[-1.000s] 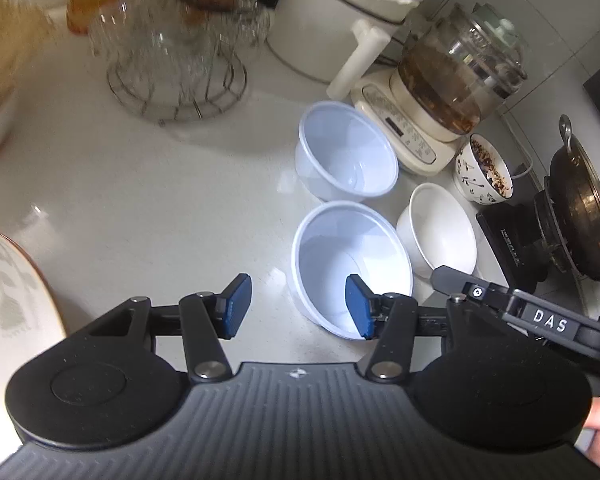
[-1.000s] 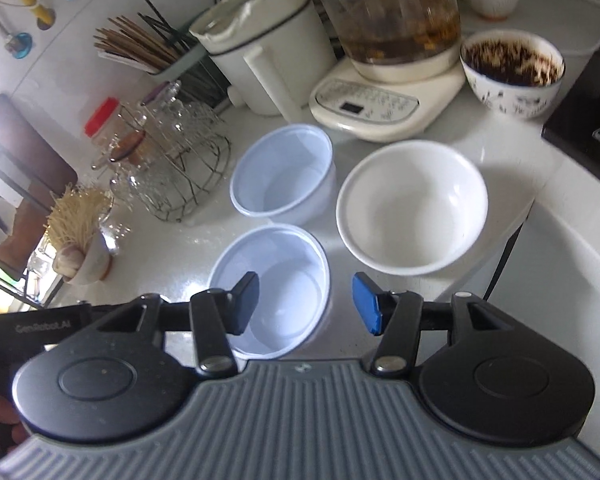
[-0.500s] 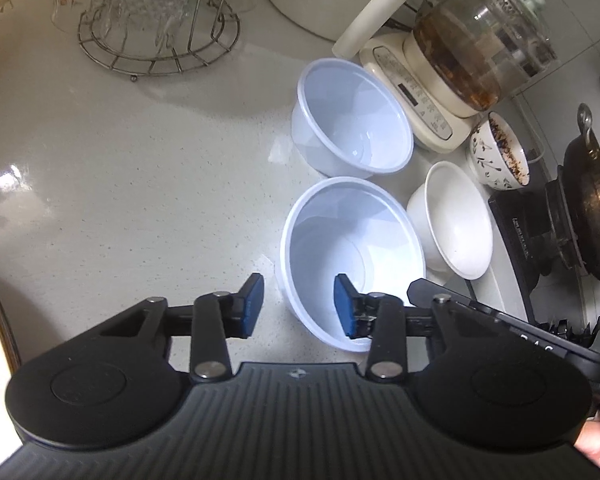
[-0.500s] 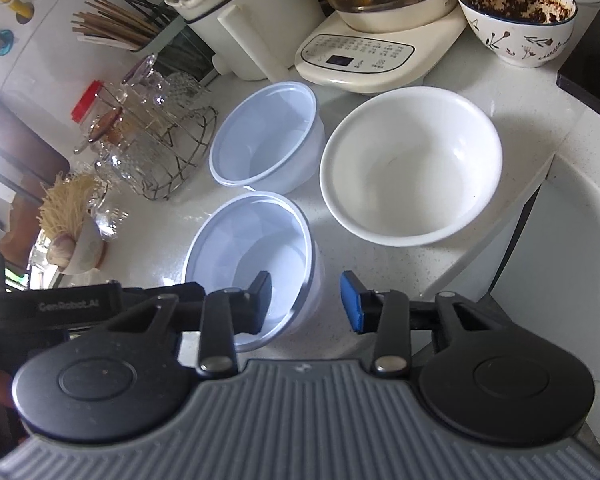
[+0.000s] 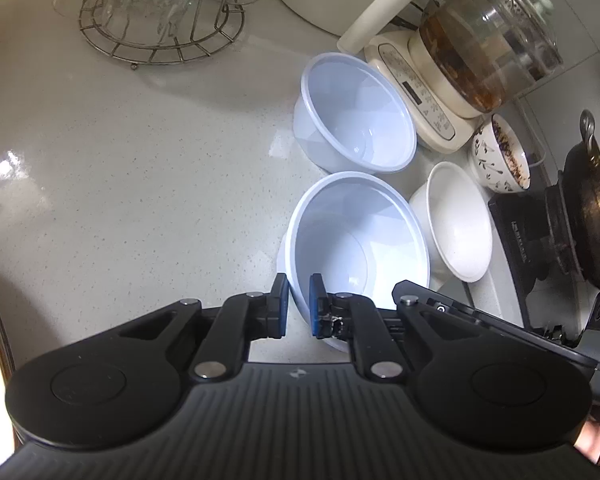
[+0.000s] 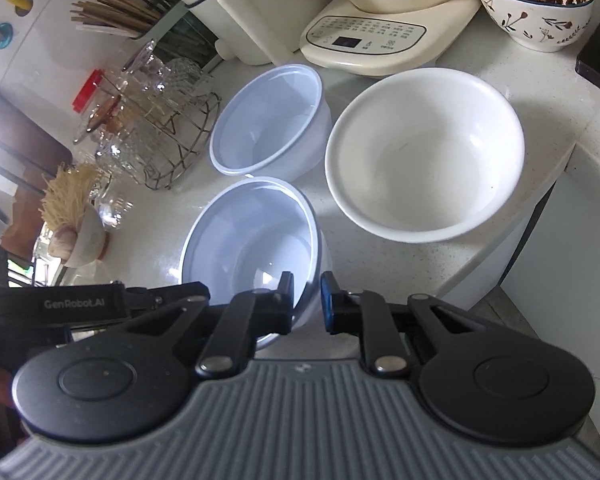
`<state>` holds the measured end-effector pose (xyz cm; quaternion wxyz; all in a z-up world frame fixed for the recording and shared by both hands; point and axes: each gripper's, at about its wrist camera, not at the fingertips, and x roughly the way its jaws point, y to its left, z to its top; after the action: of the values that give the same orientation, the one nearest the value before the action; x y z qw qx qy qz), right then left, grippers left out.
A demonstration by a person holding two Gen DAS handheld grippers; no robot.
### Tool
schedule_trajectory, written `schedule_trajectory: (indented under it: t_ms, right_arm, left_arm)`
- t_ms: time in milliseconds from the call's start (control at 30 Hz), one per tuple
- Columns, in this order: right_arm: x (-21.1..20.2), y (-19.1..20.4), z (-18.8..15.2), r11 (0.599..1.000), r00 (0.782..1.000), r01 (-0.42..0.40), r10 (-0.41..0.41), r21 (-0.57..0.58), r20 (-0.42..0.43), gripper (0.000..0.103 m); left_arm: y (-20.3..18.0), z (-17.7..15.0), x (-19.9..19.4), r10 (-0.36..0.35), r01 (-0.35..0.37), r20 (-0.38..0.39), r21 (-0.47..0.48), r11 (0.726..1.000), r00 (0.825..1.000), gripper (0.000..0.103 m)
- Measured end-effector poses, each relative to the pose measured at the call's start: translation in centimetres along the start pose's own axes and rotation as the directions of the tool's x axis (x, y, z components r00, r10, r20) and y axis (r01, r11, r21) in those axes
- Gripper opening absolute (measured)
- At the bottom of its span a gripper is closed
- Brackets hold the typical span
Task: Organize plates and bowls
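Two translucent plastic bowls and a white ceramic bowl stand on the pale counter. The near plastic bowl (image 5: 356, 240) (image 6: 252, 236) has both grippers on its near rim. My left gripper (image 5: 298, 306) is shut on its left-hand rim, one finger inside, one outside. My right gripper (image 6: 306, 300) is shut on its right-hand rim the same way. The far plastic bowl (image 5: 356, 116) (image 6: 268, 120) stands just behind it. The white ceramic bowl (image 5: 456, 220) (image 6: 424, 152) sits to the right, near the counter edge.
A wire rack of glasses (image 5: 160, 12) (image 6: 156, 128) stands at the back left. A kettle on its cream base (image 5: 472, 40) (image 6: 380, 36), a patterned bowl of dregs (image 5: 500, 154) (image 6: 536, 0) and a dark pot on a stove (image 5: 588, 208) lie at the right. A small cup (image 6: 76, 232) stands at the left.
Both grippers moved forward and down onto the near plastic bowl and closed from open onto its rim, one from each side.
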<state>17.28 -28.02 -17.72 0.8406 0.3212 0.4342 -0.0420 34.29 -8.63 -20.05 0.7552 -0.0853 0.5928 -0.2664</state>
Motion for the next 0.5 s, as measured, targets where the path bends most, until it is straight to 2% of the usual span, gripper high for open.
schedule_trajectory:
  t_ms: [233, 500]
  right_arm:
    - [-0.7, 2.2, 0.5, 0.996, 0.999, -0.031, 0.034, -0.083, 0.034, 0.017]
    - [1.5, 5.7, 0.9, 0.975, 0.994, -0.110, 0.107, -0.190, -0.028, 0.017]
  left_arm:
    - [1.0, -0.4, -2.5, 0.006, -0.005, 0.042, -0.030, 1.000, 0.999, 0.013]
    - [4.3, -1.4, -5.9, 0.063, -0.045, 0.121, -0.145, 0.988, 0.991, 0.013]
